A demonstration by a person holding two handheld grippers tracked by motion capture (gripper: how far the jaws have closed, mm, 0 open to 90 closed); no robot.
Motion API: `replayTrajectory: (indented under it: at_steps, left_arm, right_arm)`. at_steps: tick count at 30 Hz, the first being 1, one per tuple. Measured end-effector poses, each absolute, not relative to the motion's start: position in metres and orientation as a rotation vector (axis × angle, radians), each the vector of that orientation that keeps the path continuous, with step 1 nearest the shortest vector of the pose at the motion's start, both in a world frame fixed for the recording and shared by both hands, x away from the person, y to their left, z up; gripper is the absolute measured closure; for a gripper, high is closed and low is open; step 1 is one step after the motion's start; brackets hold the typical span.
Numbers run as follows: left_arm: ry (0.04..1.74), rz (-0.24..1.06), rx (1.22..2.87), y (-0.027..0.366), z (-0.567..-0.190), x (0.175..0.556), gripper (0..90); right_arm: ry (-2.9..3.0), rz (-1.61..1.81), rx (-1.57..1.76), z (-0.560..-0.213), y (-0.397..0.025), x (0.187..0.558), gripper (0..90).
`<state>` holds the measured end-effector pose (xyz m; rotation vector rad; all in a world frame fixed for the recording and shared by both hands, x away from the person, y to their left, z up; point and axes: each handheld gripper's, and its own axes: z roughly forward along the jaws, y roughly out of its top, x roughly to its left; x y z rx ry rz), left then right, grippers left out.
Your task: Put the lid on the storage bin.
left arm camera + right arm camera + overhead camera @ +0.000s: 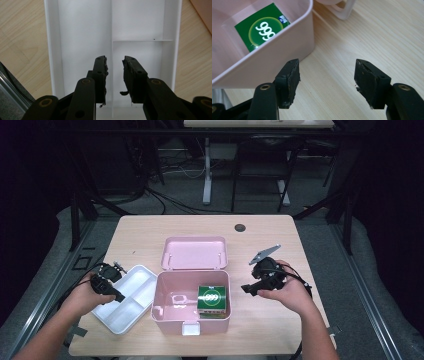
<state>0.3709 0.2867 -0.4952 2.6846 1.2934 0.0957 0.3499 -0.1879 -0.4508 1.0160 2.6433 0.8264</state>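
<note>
While I hold one gripper in each hand, the pink box (191, 305) stands open in the middle of the wooden table (150, 227), with its lid (195, 252) lying just behind it. Inside the box, at its right side, lies a green packet (213, 299) with the white number 999 on it; the rest of the box floor looks bare. Just left of the box lies a white tray (131, 296), touching it or almost so. The tray has one long compartment and two shorter ones, and I see nothing inside them.

My left gripper (114, 75) hangs over the white tray, above the wall that divides the long compartment from the short ones. Its jaws stand a little apart, with a narrow gap, and nothing is between them. I cannot tell if they touch the tray.

My right gripper (327, 82) is to the right of the pink box, over bare table, with jaws spread wide and gripping nothing. The green packet is beyond the box wall, ahead and to the left of these jaws, and apart from them.
</note>
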Motion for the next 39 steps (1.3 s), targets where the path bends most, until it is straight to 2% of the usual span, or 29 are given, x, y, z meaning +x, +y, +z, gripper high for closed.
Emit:
replayTrajectory:
  at_steps: [18, 31, 39]
  left_arm:
    - [1.324, 0.046, 2.78, 0.274, -0.525, 0.391, 78.6]
    - [1.356, -0.015, 2.793, 0.267, -0.539, 0.398, 86.6]
    - [1.372, -0.027, 2.794, 0.267, -0.542, 0.4, 88.0]
  right_arm:
    - [2.577, 0.835, 1.073, -0.458, -0.199, 0.347, 37.2]
    - [2.576, 0.863, 1.102, -0.462, -0.204, 0.348, 37.4]
    - [2.579, 0.87, 1.104, -0.462, -0.203, 0.348, 37.5]
